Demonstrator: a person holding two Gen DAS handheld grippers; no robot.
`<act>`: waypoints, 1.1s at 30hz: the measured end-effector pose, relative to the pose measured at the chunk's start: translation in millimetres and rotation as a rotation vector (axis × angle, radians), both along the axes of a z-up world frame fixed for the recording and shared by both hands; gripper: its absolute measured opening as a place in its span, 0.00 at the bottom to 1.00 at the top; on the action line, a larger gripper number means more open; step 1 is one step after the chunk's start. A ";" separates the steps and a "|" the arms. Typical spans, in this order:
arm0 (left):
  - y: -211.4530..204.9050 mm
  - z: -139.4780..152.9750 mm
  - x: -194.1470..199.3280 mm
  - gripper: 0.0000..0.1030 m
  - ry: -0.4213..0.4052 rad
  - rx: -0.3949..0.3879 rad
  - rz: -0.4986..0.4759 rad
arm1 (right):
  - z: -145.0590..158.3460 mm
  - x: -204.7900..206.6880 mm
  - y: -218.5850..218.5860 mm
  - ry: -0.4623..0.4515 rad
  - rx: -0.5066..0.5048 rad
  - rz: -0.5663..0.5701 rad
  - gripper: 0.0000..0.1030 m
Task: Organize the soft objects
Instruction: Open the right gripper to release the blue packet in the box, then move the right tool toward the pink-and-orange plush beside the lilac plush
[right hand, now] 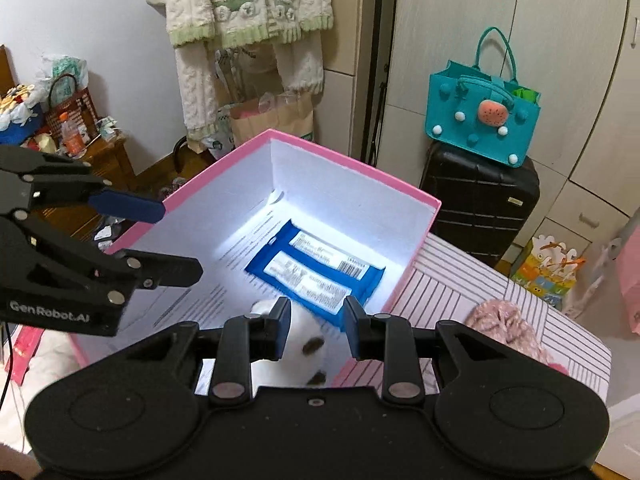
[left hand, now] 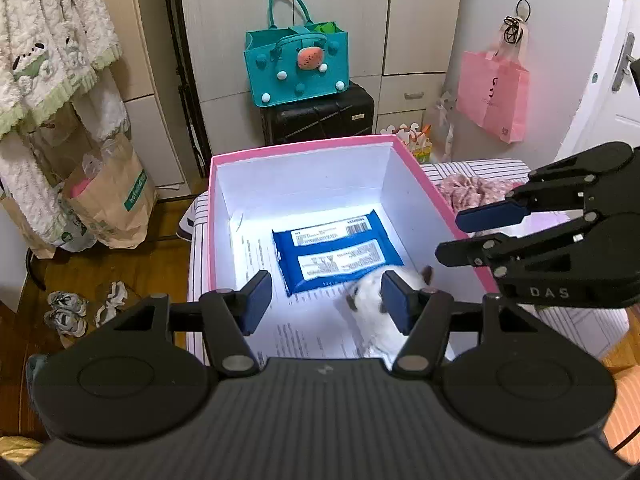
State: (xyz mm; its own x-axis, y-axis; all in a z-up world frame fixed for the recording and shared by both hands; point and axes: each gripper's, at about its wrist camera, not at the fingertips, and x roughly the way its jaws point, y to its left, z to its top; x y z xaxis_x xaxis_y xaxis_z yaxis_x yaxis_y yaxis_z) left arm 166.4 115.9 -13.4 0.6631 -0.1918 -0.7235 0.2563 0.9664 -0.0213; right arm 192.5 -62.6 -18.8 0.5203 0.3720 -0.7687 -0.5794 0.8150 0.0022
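White plush toy (left hand: 374, 300) in pink box (left hand: 224, 184) — beside blue pack (left hand: 336, 254).

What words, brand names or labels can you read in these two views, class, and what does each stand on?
"DAS": on the right tool.
"GenRobot.AI": on the left tool.
Blue packet in the pink box: white labels and barcode, too small to read.
Printed sheet under it: blurred.
Brown paper bag: green strip, unreadable.

Teal felt bag (left hand: 298, 66) stood on black suitcase (left hand: 320, 114); pink tote (left hand: 494, 94) hung by the door; brown paper bag (left hand: 114, 196) sat on the floor beneath fleece garments (left hand: 48, 40).
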 end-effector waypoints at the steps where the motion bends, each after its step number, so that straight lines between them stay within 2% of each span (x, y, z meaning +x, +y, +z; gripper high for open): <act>1: -1.0 3.3 -4.8 0.59 -0.008 0.007 -0.001 | 1.9 -4.2 -1.1 0.001 -0.002 0.004 0.33; 8: -10.0 29.7 -41.7 0.61 -0.051 0.060 0.012 | 26.7 -44.1 -15.4 -0.012 0.024 0.055 0.35; 16: -27.8 55.5 -88.7 0.66 -0.056 0.077 -0.067 | 54.5 -89.2 -38.6 -0.032 0.048 0.100 0.38; 25: -52.5 45.1 -107.0 0.67 0.036 0.082 -0.146 | 63.3 -133.9 -74.9 -0.054 0.075 0.117 0.41; 33: -76.5 30.5 -112.3 0.67 0.095 0.067 -0.243 | 52.4 -160.3 -116.6 -0.062 0.068 0.058 0.42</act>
State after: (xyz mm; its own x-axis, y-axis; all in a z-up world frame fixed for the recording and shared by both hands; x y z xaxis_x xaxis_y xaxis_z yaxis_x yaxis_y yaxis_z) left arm 54.1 39.4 17.1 0.5322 -0.2869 -0.7965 0.4812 0.8766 0.0058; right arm 32.2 -179.3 33.6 0.5420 0.4530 -0.7078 -0.6261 0.7795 0.0194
